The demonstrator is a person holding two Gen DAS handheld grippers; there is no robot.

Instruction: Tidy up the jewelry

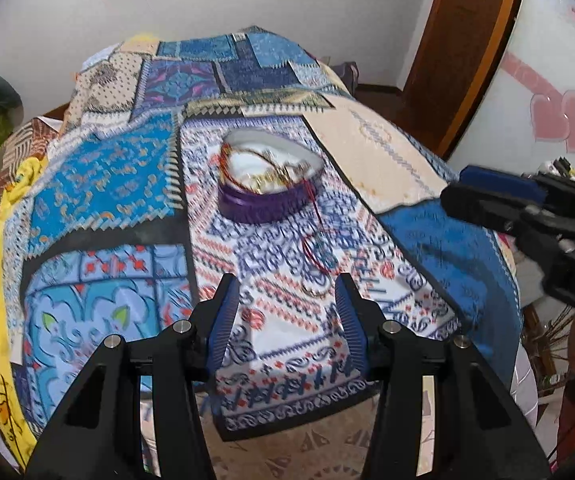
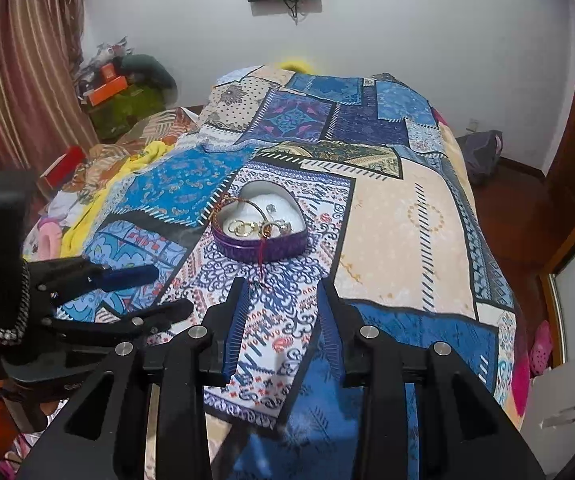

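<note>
**Red cord still hanging out of the heart box, both grippers empty**

So the purple heart-shaped box [image 2: 261, 236] sits mid-bed on the patchwork blanket [image 2: 391, 216], with gold rings and bangles [image 2: 257, 227] already piled inside. The leftover is a red cord bracelet [image 1: 319, 252]: it trails over the box's front rim and loops onto the blanket, with a small ring [image 1: 314, 291] lying just past the loop. My left gripper [image 1: 285, 286] has its jaws spread with nothing between them, hovering right near that loop. The right gripper [image 2: 283, 292] is parted a bit narrower, also empty. I'd say I'm between picks. Next move is probably to drop the left one onto the cord loop and pinch it, but thin string on soft fabric is fiddly, so I need to go low and square
</note>
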